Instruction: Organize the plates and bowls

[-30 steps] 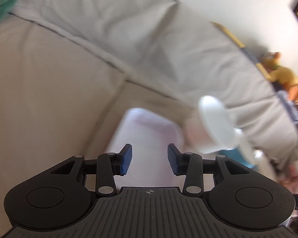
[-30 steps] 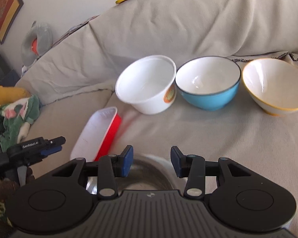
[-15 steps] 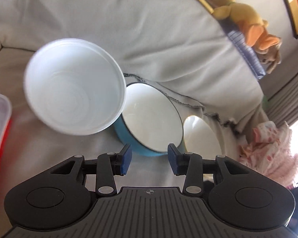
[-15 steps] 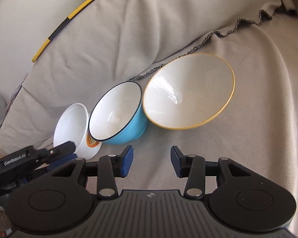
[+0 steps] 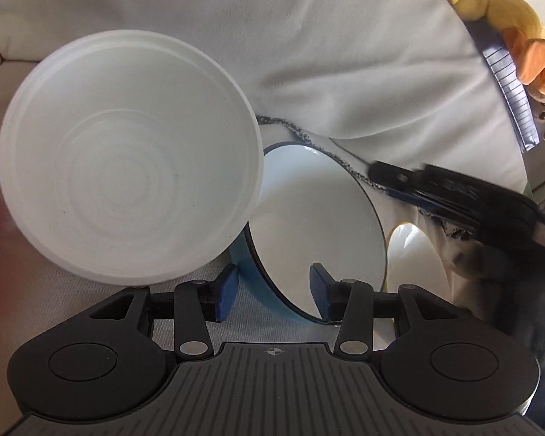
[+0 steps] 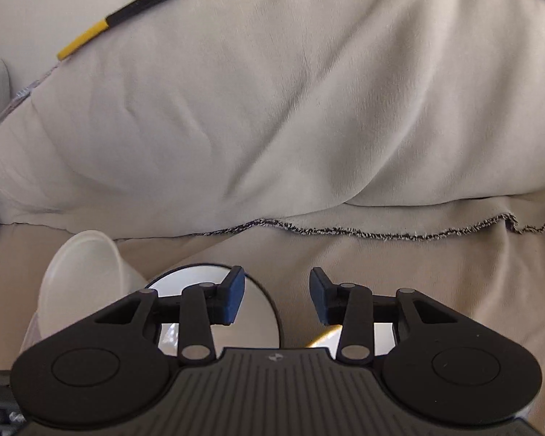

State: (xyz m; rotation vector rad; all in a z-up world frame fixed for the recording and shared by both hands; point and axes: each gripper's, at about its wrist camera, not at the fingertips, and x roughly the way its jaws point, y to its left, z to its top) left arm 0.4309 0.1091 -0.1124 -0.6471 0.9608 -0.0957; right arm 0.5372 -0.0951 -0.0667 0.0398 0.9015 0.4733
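So the three bowls sit in a row on the beige fabric-covered sofa seat [image 6: 418, 272], all leaning back against the cushion, which is why they tilt. The wide white plastic tub-style bowl [image 5: 127, 160] overlaps the rim of the blue ceramic bowl with a white inside [image 5: 319, 225], and the yellow-rimmed white bowl [image 5: 414, 254] is just beside that. Left tongs [image 5: 272, 292] are released, straddling the blue bowl's near rim, probably lining up a pinch. Right tongs [image 6: 276, 299] are spread and empty too, hovering above the blue and yellow-rimmed bowls.
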